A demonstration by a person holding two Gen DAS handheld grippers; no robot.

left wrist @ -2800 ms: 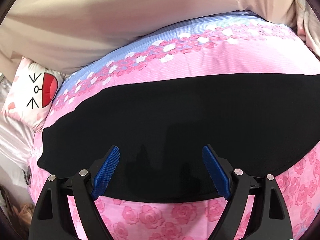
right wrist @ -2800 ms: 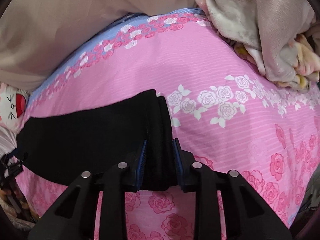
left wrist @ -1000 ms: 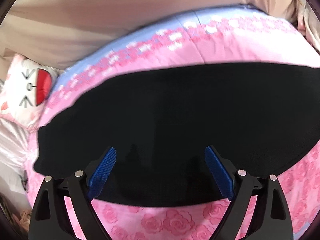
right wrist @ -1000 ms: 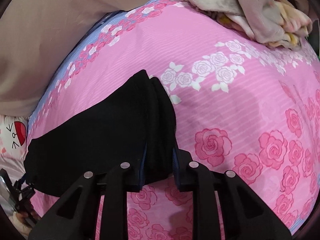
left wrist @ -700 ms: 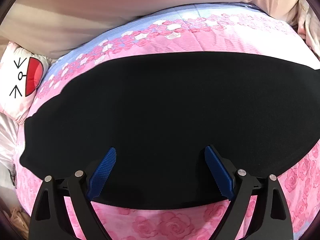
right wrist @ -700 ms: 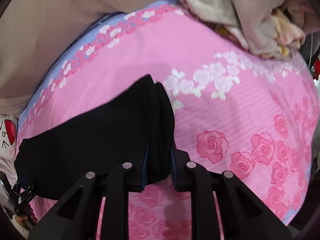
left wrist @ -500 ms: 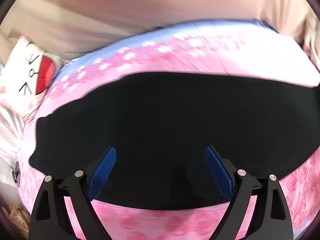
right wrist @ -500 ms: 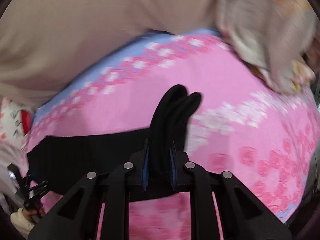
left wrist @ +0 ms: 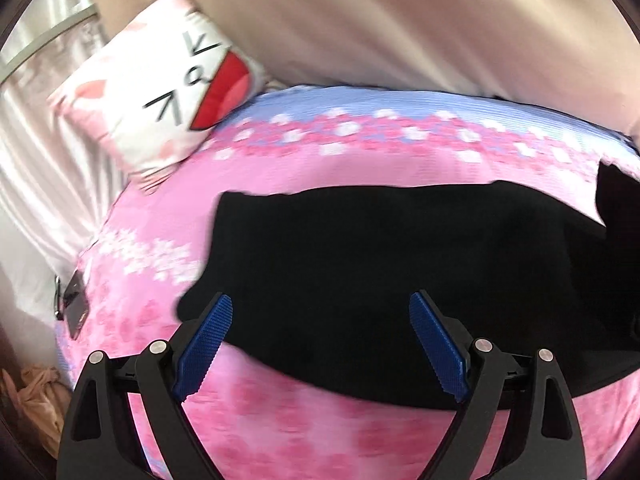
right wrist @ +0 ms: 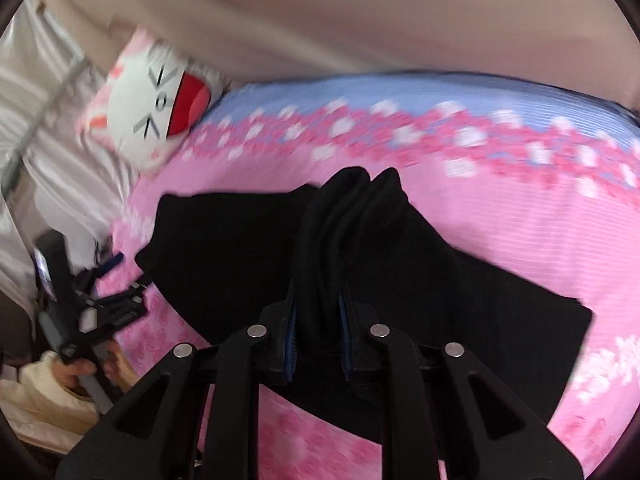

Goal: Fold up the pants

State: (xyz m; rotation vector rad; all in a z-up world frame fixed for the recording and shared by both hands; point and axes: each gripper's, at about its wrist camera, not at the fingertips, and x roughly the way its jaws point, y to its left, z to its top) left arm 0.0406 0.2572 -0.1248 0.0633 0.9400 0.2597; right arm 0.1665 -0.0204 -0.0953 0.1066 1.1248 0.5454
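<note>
I have swung the pinched end of the black pants (right wrist: pixel 340 240) leftward in my right gripper (right wrist: pixel 317 334), my left gripper (left wrist: pixel 320 344) spread empty.

The pink rose-print bedspread (left wrist: pixel 320 168) lies bare in a broad band between the black pants (left wrist: pixel 400 264) and its blue far edge, and again along its near edge in front of the pants, so a gripper could pass over either strip. At the far left corner a cat-face pillow (left wrist: pixel 160 92) takes up the room, with beige fabric (left wrist: pixel 400 20) rising just behind the far edge. Pale satin cloth (left wrist: pixel 36 152) closes off the left edge. In the right wrist view the left gripper (right wrist: pixel 116 280), jaws spread, and the hand (right wrist: pixel 100 368) holding it occupy the near left edge beside the pants' end.
</note>
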